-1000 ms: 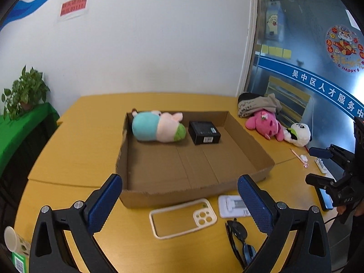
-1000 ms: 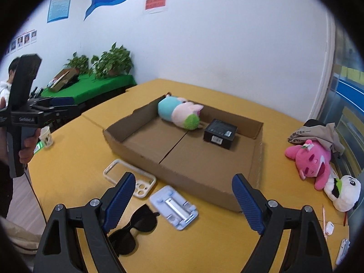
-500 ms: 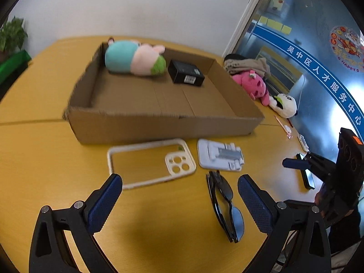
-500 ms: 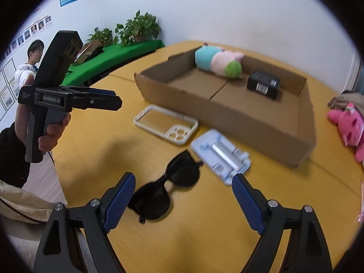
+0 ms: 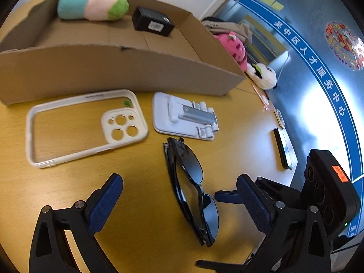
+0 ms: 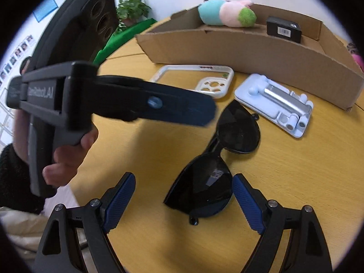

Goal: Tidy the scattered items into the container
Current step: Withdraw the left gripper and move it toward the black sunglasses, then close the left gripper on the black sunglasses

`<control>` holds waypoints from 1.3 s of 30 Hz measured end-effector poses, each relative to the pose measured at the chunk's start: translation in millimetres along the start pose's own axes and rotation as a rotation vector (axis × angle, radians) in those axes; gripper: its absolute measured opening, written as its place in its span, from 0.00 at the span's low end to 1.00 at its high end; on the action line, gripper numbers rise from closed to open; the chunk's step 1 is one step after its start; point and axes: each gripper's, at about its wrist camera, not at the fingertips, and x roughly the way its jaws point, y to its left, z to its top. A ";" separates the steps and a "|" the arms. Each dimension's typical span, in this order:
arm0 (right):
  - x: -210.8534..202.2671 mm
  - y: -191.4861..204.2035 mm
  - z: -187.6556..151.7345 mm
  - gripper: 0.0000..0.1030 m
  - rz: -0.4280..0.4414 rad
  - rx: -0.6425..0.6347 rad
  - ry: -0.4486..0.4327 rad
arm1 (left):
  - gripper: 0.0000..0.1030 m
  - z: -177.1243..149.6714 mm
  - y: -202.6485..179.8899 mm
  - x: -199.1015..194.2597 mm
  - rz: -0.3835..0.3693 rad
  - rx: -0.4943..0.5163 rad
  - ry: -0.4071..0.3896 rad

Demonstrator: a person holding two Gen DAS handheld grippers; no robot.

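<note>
step: both wide-open grippers, right gripper [image 6: 182,195] and left gripper [image 5: 179,200], flank the sunglasses [image 6: 211,170] | next: close on them; lift into cardboard box [image 6: 250,52]

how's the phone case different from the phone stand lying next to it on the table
The phone case is an open cream frame: the table shows through it, and one corner has round camera holes. The phone stand is a solid white plate with a folded silver arm on top. The phone case looks the larger of the two. Both lie flat in front of the cardboard box, not yet inside it.
</note>
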 end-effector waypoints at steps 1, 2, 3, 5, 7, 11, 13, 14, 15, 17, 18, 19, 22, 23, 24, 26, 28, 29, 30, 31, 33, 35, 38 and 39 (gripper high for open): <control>2.4 -1.8 -1.8 0.84 0.003 0.010 0.002 | 0.95 1.6 -0.5 6.4 -0.008 -0.001 0.013; 4.9 -3.6 -3.7 0.84 0.003 0.018 0.008 | 0.94 3.2 -1.0 12.4 -0.018 -0.001 0.025; 7.3 -4.4 -5.7 0.84 0.001 0.018 0.011 | 0.93 4.9 -1.2 17.9 -0.028 -0.001 0.034; 7.1 -1.4 -8.5 0.81 -0.010 -0.006 -0.004 | 0.87 8.2 -0.3 27.3 -0.042 -0.002 0.043; 6.4 1.2 -11.1 0.74 -0.022 -0.024 -0.015 | 0.84 11.0 -1.4 31.1 -0.057 0.003 0.040; 2.5 -2.1 -15.9 0.65 -0.011 -0.019 -0.031 | 0.68 10.8 -6.3 37.0 -0.057 0.027 0.060; 0.8 -2.0 -19.1 0.65 -0.007 -0.020 -0.040 | 0.64 10.8 -6.7 38.0 -0.041 0.039 0.058; 0.4 -1.2 -20.4 0.65 -0.009 -0.025 -0.043 | 0.57 10.5 -6.8 38.0 -0.024 0.043 0.059; -0.3 -0.4 -22.0 0.65 -0.011 -0.029 -0.046 | 0.52 10.2 -5.2 37.5 -0.013 0.040 0.060; -2.0 0.4 -24.8 0.65 -0.008 -0.029 -0.052 | 0.34 8.6 1.3 38.6 -0.029 0.011 0.073; -2.9 0.5 -26.5 0.65 -0.002 -0.029 -0.055 | 0.34 7.4 4.4 38.9 -0.052 -0.008 0.075; -3.8 0.6 -28.3 0.65 0.005 -0.029 -0.058 | 0.34 6.1 5.5 38.7 -0.060 -0.017 0.074; -6.1 4.0 -32.6 0.65 0.012 -0.043 -0.058 | 0.34 2.7 2.2 38.2 -0.050 -0.014 0.072; -6.6 5.6 -33.9 0.65 0.012 -0.047 -0.058 | 0.33 2.1 1.4 37.9 -0.053 -0.016 0.071; -7.2 6.6 -35.3 0.65 0.012 -0.050 -0.059 | 0.33 1.6 0.8 37.4 -0.059 -0.018 0.071; -9.4 7.2 -37.9 0.65 0.019 -0.051 -0.065 | 0.31 1.0 -0.7 34.6 -0.081 -0.027 0.063; -14.9 9.2 -39.2 0.64 0.019 -0.061 -0.080 | 0.31 1.5 -3.0 28.9 -0.085 -0.025 0.050; -18.1 10.9 -38.7 0.64 0.015 -0.070 -0.088 | 0.31 2.4 -4.1 25.2 -0.089 -0.023 0.042; -20.5 14.1 -38.5 0.64 0.010 -0.078 -0.094 | 0.31 3.4 -4.9 21.9 -0.090 -0.020 0.036; -22.6 16.6 -36.3 0.64 0.006 -0.086 -0.100 | 0.31 4.9 -6.4 18.3 -0.088 -0.016 0.030; -29.0 20.9 -34.2 0.64 0.004 -0.100 -0.114 | 0.31 8.8 -9.9 11.0 -0.083 -0.006 0.017; -35.0 23.8 -29.2 0.64 0.002 -0.114 -0.128 | 0.31 13.5 -13.4 2.4 -0.082 0.005 -0.001; -46.6 28.2 -21.1 0.64 0.000 -0.137 -0.154 | 0.31 21.3 -16.4 -11.7 -0.083 0.016 -0.027; -47.9 27.3 -15.4 0.64 0.001 -0.142 -0.160 | 0.31 24.2 -18.1 -15.6 -0.081 0.021 -0.037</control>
